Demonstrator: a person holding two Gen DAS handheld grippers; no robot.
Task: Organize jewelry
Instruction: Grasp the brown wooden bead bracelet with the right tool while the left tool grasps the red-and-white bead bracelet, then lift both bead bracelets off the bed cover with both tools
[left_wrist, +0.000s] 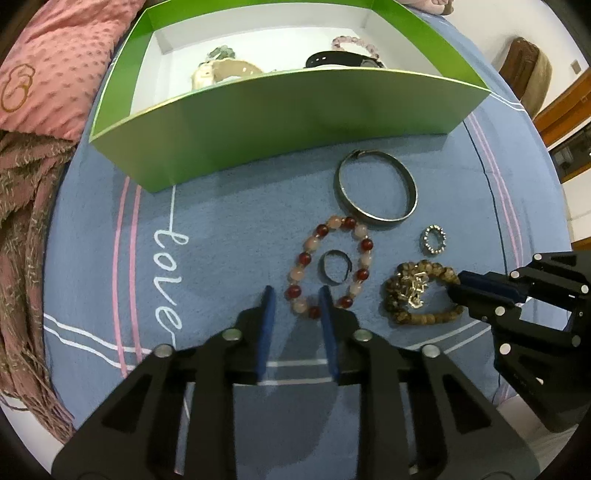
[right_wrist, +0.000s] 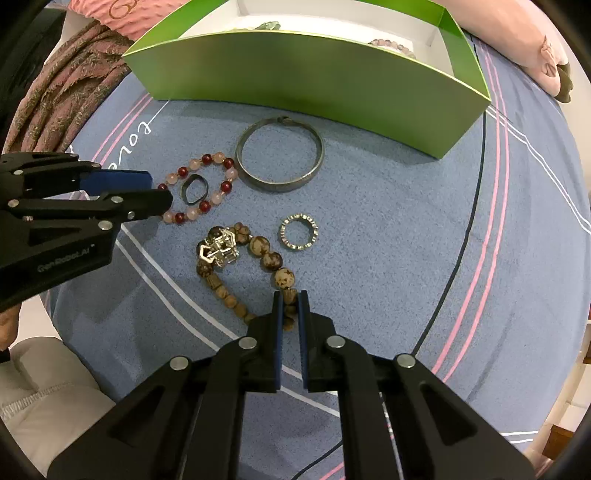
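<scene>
- Inside green box (left_wrist: 295, 107): black watch (left_wrist: 343, 61), cream strap (left_wrist: 221, 72) and pink bead bracelet (left_wrist: 354, 42) partly hidden behind near wall.
- Brown bead bracelet (right_wrist: 258, 251): near beads covered by right hand-held gripper (right_wrist: 290, 301) fingers.
- Pink pillow (left_wrist: 55, 55) cut off at far left edge.

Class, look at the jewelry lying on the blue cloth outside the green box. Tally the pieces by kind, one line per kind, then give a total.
Beaded bracelets: 2, the red and pink bracelet and the brown bead bracelet, which the right gripper grips
Metal bangles: 1, the silver bangle
Rings: 2, the dark ring and the sparkly ring
Total: 5
</scene>
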